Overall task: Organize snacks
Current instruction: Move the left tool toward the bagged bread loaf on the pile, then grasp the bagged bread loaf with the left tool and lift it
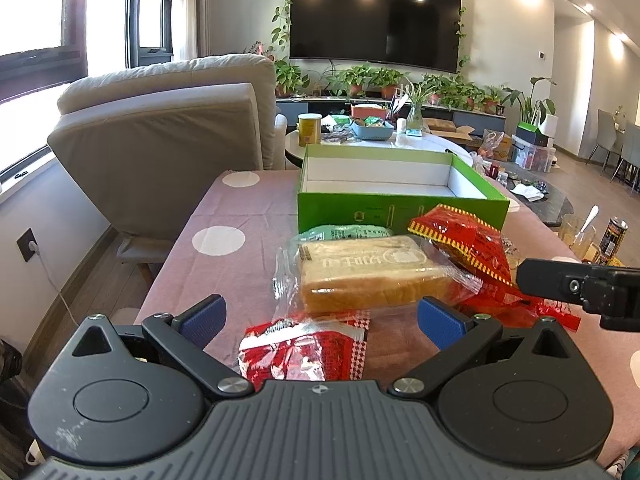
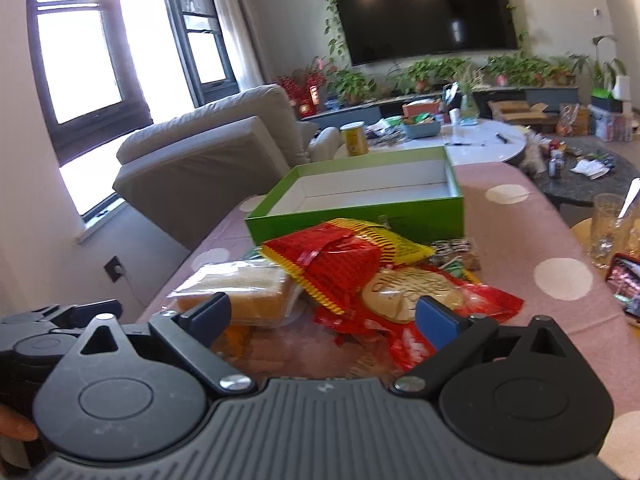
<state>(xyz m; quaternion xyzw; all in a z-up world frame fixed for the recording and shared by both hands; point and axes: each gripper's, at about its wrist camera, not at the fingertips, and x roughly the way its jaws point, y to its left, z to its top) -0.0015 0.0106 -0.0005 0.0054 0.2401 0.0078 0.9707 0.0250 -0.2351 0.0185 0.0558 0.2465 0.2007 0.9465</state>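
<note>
The left hand-held gripper (image 1: 322,322) is spread wide and holds nothing, directly above a small red-and-white packet (image 1: 304,350) at the near table (image 1: 224,216) edge. The right hand-held gripper (image 2: 324,316) is likewise spread and empty, near a red packet with a round biscuit (image 2: 412,294). Just beyond lies the wrapped sliced bread (image 1: 368,272): light, soft and easily crushed, with slippery film; grasp it across the short sides with minimal force. A crinkly red-and-yellow bag (image 1: 464,240) overlaps its right end. Farthest, the empty green box (image 1: 400,208) stands on the table.
</note>
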